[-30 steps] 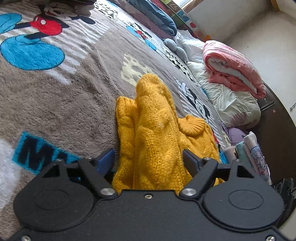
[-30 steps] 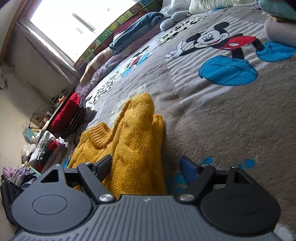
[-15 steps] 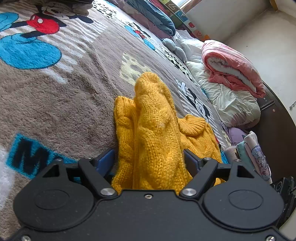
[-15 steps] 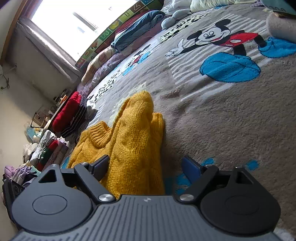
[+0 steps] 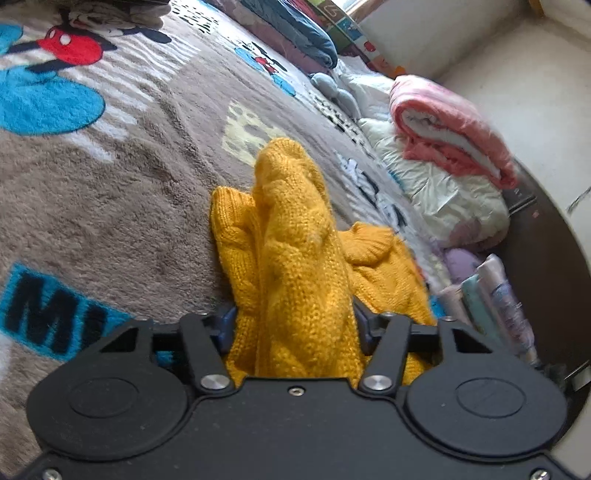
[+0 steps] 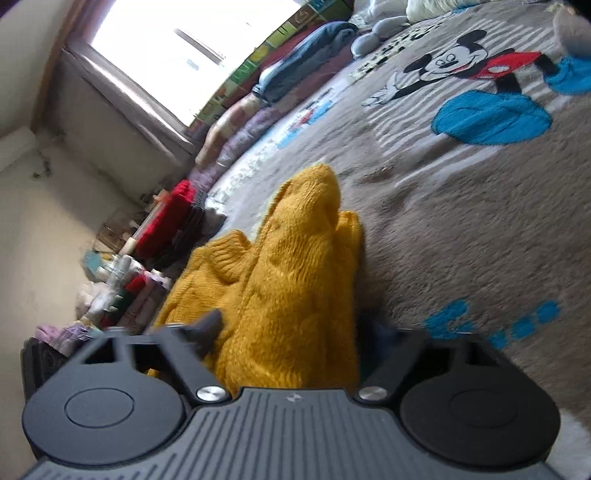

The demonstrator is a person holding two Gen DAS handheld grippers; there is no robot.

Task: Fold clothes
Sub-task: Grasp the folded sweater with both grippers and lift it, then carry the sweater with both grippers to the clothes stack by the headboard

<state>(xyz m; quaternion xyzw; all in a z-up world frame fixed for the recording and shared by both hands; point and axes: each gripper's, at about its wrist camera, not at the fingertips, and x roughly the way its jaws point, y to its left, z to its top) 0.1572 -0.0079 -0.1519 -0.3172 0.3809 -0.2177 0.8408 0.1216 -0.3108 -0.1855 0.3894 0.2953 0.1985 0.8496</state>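
Left wrist view, nearest first: the left gripper [image 5: 293,325] has its two fingers drawn in against a thick bunch of the yellow knit sweater [image 5: 295,266], one blue-padded finger [image 5: 226,326] pressing each flank of the fold, so the jaws are closed on the fabric with only the wool between them. From there the sweater runs forward as a raised ridge, with a ribbed cuff or collar [image 5: 367,242] lying off to the right and the rest of the garment spread flat on the grey Mickey Mouse blanket [image 5: 110,192]. To the right of the sweater, at the blanket's edge, stand folded pastel clothes [image 5: 487,291]. Farther back a rolled pink blanket [image 5: 447,129] rests on a white quilt [image 5: 443,199], and a dark blue bundle [image 5: 303,26] lies near the far wall.

Right wrist view shows the same scene from the other side, somewhat blurred. The right gripper [image 6: 291,332] is likewise pinched onto the sweater [image 6: 295,280]: the left finger [image 6: 208,326] sits against the knit, while the right one is mostly hidden behind the wool, and the fold fills the gap between them. Beyond the gripper the sweater rises to a rounded peak on the blanket [image 6: 461,221]. To the left lie stacked clothes [image 6: 125,295] and a red folded garment [image 6: 166,218]; beyond these is a bright window [image 6: 192,48].
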